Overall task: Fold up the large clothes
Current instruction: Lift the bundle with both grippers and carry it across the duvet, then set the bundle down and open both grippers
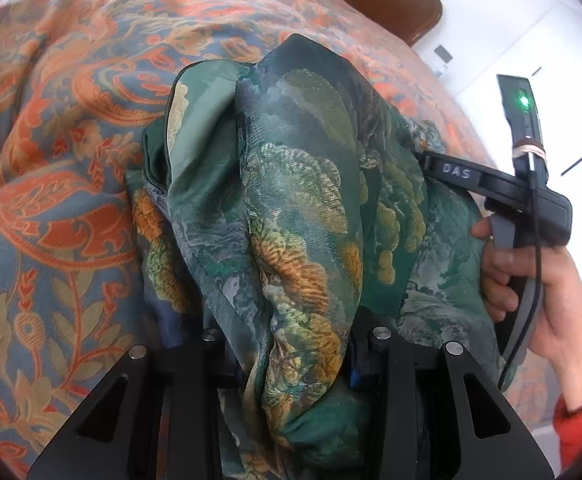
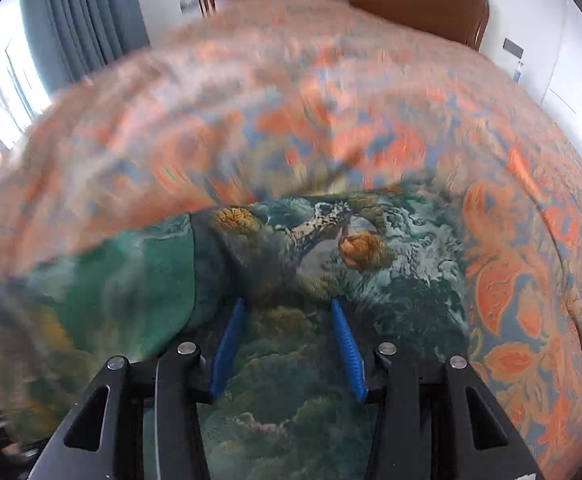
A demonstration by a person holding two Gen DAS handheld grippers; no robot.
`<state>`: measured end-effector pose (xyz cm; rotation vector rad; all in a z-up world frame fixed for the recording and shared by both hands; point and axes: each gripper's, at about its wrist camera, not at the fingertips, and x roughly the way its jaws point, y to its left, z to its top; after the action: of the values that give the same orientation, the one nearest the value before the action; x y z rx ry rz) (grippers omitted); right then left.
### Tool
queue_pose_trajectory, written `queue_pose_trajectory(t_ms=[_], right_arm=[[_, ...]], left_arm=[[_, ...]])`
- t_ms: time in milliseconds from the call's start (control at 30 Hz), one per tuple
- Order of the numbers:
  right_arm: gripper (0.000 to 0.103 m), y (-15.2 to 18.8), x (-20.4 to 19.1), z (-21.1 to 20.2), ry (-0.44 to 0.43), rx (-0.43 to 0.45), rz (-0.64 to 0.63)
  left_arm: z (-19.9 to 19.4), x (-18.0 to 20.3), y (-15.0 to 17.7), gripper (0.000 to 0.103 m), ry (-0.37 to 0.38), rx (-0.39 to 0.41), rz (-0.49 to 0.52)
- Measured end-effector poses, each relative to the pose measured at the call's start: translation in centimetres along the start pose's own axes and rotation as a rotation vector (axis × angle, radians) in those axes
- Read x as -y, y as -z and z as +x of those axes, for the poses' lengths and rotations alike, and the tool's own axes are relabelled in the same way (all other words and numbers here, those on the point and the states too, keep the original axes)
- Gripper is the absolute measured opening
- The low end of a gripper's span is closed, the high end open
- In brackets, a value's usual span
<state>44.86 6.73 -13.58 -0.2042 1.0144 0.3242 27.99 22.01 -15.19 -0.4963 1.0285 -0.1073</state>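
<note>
Left gripper [image 1: 295,364]: a thick bunch of green printed garment [image 1: 291,200] fills its narrow jaws, pads hidden (grip undeterminable). Right gripper [image 2: 287,308] — blue fingers [image 2: 347,344] apart, holding nothing — hangs over the garment, which lies on the orange-patterned bedspread [image 2: 531,264].

Garment [image 1: 291,200] green, leafy print — bedspread [image 1: 51,120] orange-blue paisley.

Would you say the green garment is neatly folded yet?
Not yet: the green garment is bunched in a rumpled heap on the bedspread.
</note>
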Motion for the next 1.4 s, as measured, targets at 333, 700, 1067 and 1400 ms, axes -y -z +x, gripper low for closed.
queue_pose_trajectory(t_ms=[333, 700, 1067, 1400], right_arm=[[0.046, 2.0, 1.6, -4.0, -0.055, 0.093, 0.011], [0.047, 20.5, 1.2, -15.4, -0.064, 0.260, -0.036], [0.048, 20.1, 1.4, -9.1, -0.040, 0.169, -0.056], [0.070, 21.5, 2.4, -16.9, -0.054, 0.327, 0.042]], left_arm=[[0.1, 0.4, -0.1, 0.041, -0.024, 0.003, 0.006], [0.1, 0.6, -0.2, 0.042, -0.030, -0.002, 0.007], [0.3, 2.6, 0.7, 0.045, -0.070, 0.041, 0.016], [-7.1, 8.0, 3.5, 0.072, -0.167, 0.216, 0.044]])
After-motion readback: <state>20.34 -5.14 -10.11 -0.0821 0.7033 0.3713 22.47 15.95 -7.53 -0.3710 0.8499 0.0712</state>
